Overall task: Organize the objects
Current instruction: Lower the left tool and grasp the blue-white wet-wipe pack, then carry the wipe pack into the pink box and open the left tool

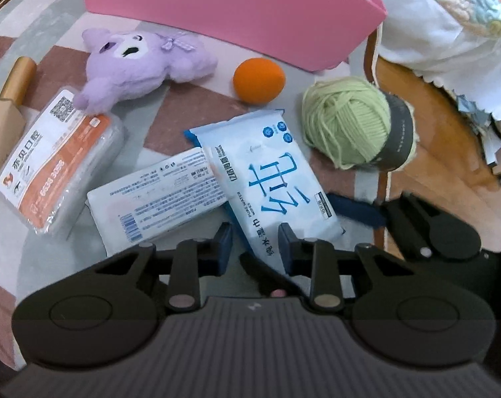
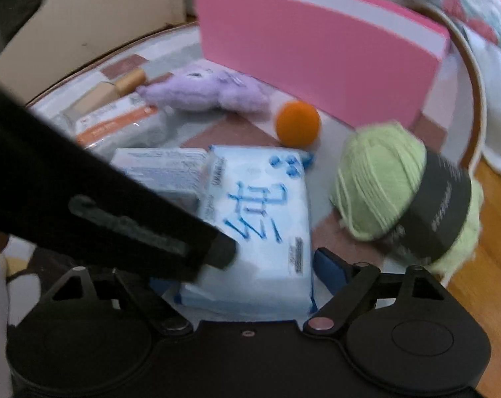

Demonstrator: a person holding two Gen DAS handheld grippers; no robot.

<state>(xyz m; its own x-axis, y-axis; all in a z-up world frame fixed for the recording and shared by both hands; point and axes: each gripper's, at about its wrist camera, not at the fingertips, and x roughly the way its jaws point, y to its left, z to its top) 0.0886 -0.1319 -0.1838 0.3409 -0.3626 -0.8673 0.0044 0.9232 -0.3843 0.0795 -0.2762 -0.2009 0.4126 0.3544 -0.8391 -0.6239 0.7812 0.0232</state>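
Blue-white wet-wipes pack [image 1: 277,182] lies flat near the bench [image 1: 170,106] front edge, overlapping a white tissue pack [image 1: 157,199]. I see left hand-held gripper [image 1: 255,243] clenched on the wipes pack's near corner, pads pressing it. Right hand-held gripper [image 2: 247,272] straddles the same pack, jaws wide, not pressing it; left pad hidden. Beyond: orange ball [image 1: 259,80], green yarn [image 1: 346,126], purple plush [image 1: 144,66], pink box [image 1: 237,6].
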